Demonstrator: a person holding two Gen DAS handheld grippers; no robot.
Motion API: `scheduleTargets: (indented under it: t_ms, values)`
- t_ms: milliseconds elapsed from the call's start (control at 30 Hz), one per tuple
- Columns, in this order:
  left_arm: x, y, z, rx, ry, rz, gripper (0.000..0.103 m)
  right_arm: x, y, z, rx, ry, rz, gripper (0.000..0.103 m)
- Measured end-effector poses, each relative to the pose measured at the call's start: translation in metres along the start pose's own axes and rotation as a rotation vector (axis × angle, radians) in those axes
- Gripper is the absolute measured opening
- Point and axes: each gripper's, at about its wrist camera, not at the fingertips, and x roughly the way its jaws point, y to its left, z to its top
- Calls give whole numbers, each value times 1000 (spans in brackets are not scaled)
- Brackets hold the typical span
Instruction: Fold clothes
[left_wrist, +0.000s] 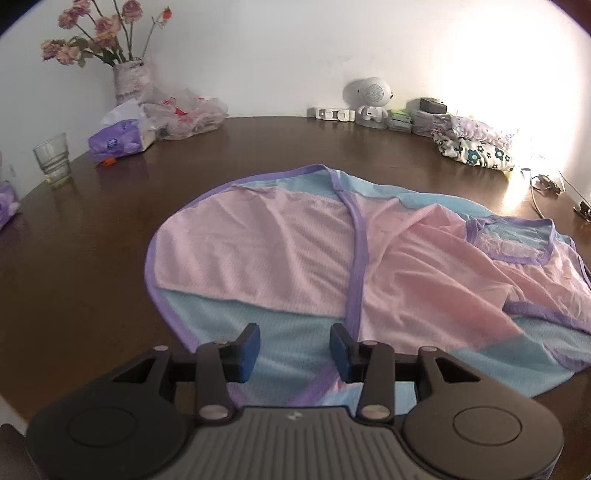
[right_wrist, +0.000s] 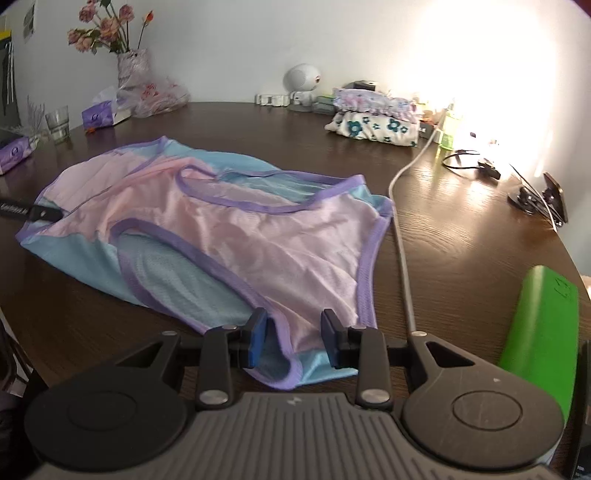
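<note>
Lying spread on the table (left_wrist: 92, 206), the pink and blue garment (left_wrist: 295, 251) reaches both grippers. Left gripper (left_wrist: 294, 352) and right gripper (right_wrist: 293, 339) gape, apparently grasping nothing. A white cable (right_wrist: 400, 229) runs along its right side.

The garment's (left_wrist: 332, 258) near hem is hidden behind the left gripper (left_wrist: 294, 352). Beside the garment, a green object (right_wrist: 539, 343) and purple pack (right_wrist: 13, 155) are cut off.
</note>
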Motion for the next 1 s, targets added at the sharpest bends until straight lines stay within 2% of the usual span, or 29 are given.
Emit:
scheduleTargets:
  t_ms: [200,567,733,767,900,1000]
  values:
    - [-9,-1,-4,1,19,10,41,-10,1,-8,7,-3,-7,32]
    - [-16,-6,-12,8,-4,12,42,-25,-10,-24,41,-35,-10,33]
    - [-14,1,-9,-1,-2,9,47,-26,-6,-23,37,-39,-22,33]
    - [-14,0,-9,-2,1,5,47,-27,-6,-24,37,-42,-22,31]
    - [-14,-6,-8,13,6,-15,48,-29,-8,-28,42,-50,-31,12]
    - [-15,-8,-7,30,15,-31,49,-36,-14,-34,59,-44,-60,11]
